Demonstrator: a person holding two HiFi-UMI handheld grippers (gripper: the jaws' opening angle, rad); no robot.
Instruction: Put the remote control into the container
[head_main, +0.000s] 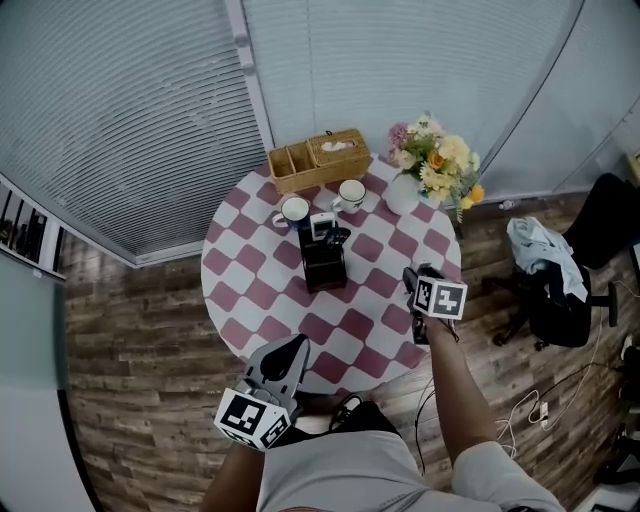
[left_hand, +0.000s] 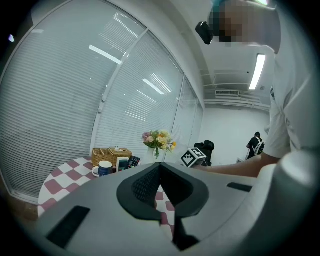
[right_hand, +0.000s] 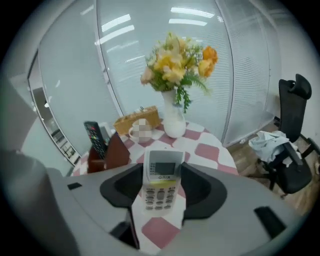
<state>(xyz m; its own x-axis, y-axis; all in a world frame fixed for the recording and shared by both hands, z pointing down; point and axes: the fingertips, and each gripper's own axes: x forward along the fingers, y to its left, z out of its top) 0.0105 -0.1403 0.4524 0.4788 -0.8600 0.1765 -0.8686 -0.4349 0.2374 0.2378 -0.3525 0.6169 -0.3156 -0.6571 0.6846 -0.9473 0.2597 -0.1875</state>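
A white remote control (right_hand: 160, 186) with a small screen and pale keys stands upright between the jaws of my right gripper (right_hand: 161, 171), which is shut on it and holds it above the checked round table (head_main: 372, 335). In the head view that gripper (head_main: 414, 281) hovers over the table's right side, to the right of the dark brown container (head_main: 324, 268). The container (right_hand: 114, 153) holds a black remote (right_hand: 93, 138) and a white one (head_main: 321, 226). My left gripper (head_main: 288, 358) stays at the table's near edge, its jaws (left_hand: 160, 169) together with nothing between them.
At the table's far side stand a wicker basket (head_main: 318, 158), two mugs (head_main: 293, 210) (head_main: 350, 194) and a white vase of flowers (head_main: 432, 160). An office chair (head_main: 562, 295) draped with cloth stands on the wood floor at the right. Window blinds run behind the table.
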